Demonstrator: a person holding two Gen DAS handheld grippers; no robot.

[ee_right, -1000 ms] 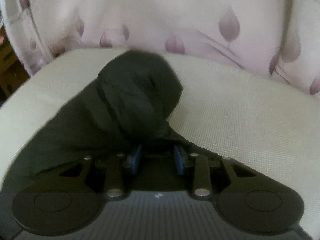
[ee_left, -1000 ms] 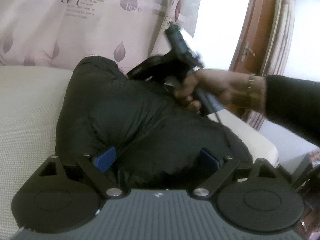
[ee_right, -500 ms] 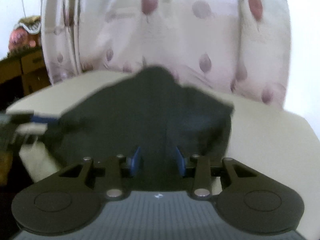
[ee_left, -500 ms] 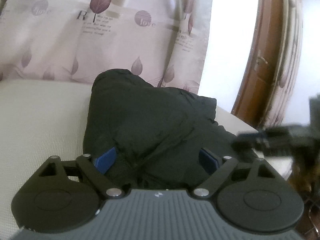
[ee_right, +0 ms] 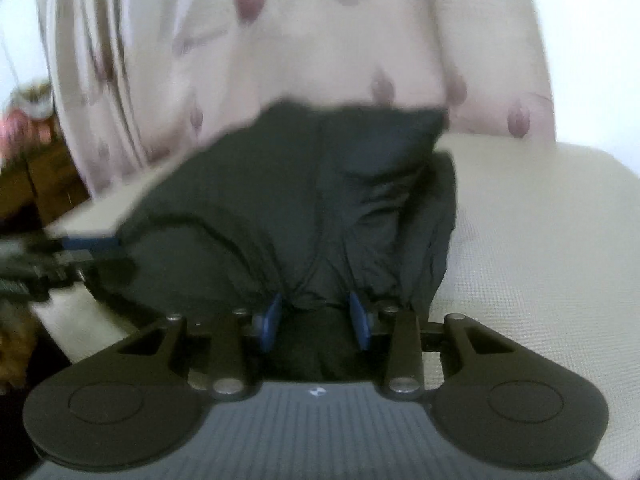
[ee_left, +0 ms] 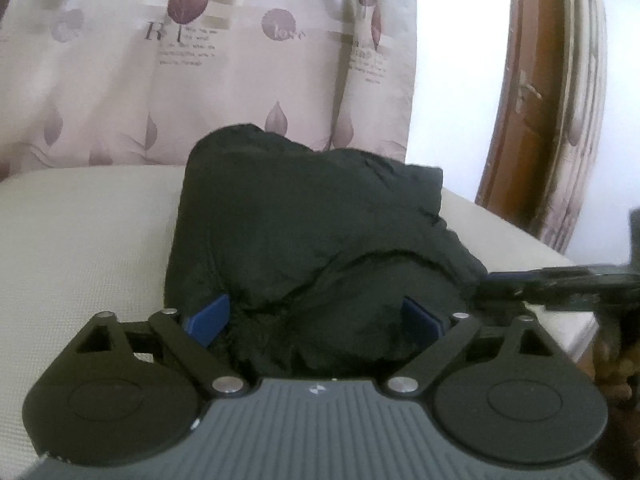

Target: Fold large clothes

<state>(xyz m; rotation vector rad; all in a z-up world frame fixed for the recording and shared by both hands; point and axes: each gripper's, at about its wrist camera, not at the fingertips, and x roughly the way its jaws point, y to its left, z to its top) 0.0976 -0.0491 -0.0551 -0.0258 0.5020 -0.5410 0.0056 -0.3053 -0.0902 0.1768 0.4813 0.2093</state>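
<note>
A black padded garment [ee_left: 304, 232] lies bunched on a cream mattress [ee_left: 80, 240]. My left gripper [ee_left: 314, 318] stands wide at the garment's near edge. Its jaws are opening, and a thick roll of fabric lies between the blue pads [ee_left: 208, 316]. In the right wrist view the garment [ee_right: 320, 192] spreads ahead, and my right gripper [ee_right: 316, 316] is shut on a puckered bunch of its hem. The right gripper [ee_left: 496, 280] also reaches in from the right edge of the left wrist view. The left gripper [ee_right: 100, 248] shows blurred at the left of the right wrist view.
A pale curtain [ee_left: 200, 80] with purple leaf print hangs behind the mattress. A brown wooden door [ee_left: 520, 120] stands at the right beyond the mattress corner [ee_left: 568, 320]. Dark wooden furniture [ee_right: 36, 184] sits off the mattress's other side.
The right gripper and its hand swung from the garment's far top to its right side, drawing fabric along. The left gripper stayed put and tilted slightly, its pads a little wider apart.
</note>
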